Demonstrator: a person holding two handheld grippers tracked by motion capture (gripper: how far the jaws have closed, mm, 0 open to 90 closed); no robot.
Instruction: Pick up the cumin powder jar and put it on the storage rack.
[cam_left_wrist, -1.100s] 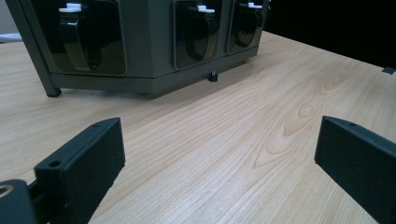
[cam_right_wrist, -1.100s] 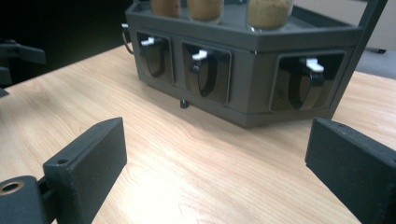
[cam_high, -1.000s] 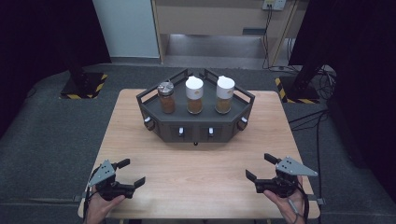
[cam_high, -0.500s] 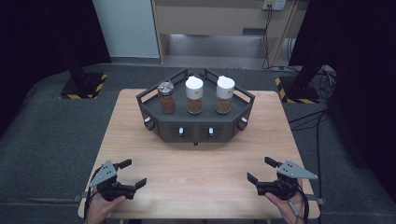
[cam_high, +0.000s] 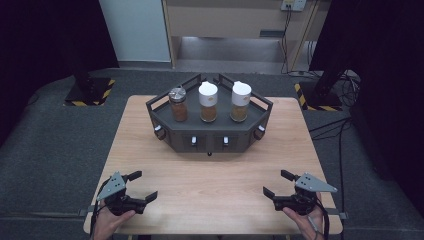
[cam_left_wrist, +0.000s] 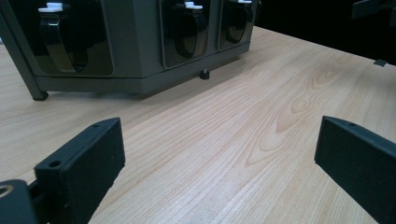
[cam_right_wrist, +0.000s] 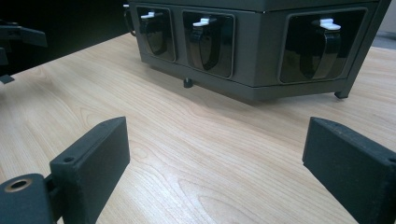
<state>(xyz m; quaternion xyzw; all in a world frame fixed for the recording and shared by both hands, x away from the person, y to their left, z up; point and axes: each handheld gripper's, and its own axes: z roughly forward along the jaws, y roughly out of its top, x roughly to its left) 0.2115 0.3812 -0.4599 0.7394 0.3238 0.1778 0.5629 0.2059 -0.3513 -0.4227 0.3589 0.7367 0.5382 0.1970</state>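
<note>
Risk assessment: both hand-held grippers, left (cam_high: 141, 186) and right (cam_high: 273, 183), stand wide open, empty, well short of the dark hexagonal metal rack (cam_high: 210, 135) holding three spice jars (cam_high: 208, 102) mid-counter. A misjudged reach could topple jars.

Grey carpet floor (cam_high: 60, 145) w/ light wood table (cam_high: 145, 140); black curtains (cam_high: 45, 40) both sides, beige cabinet (cam_high: 225, 17) at back, hazard-striped stand bases (cam_high: 90, 95).

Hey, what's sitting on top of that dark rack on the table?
Three spice jars stand in a row on the dark rack: metal-lidded jar, middle white-capped jar, right white-capped jar. Their bases are hidden behind the rack's rail.
</note>
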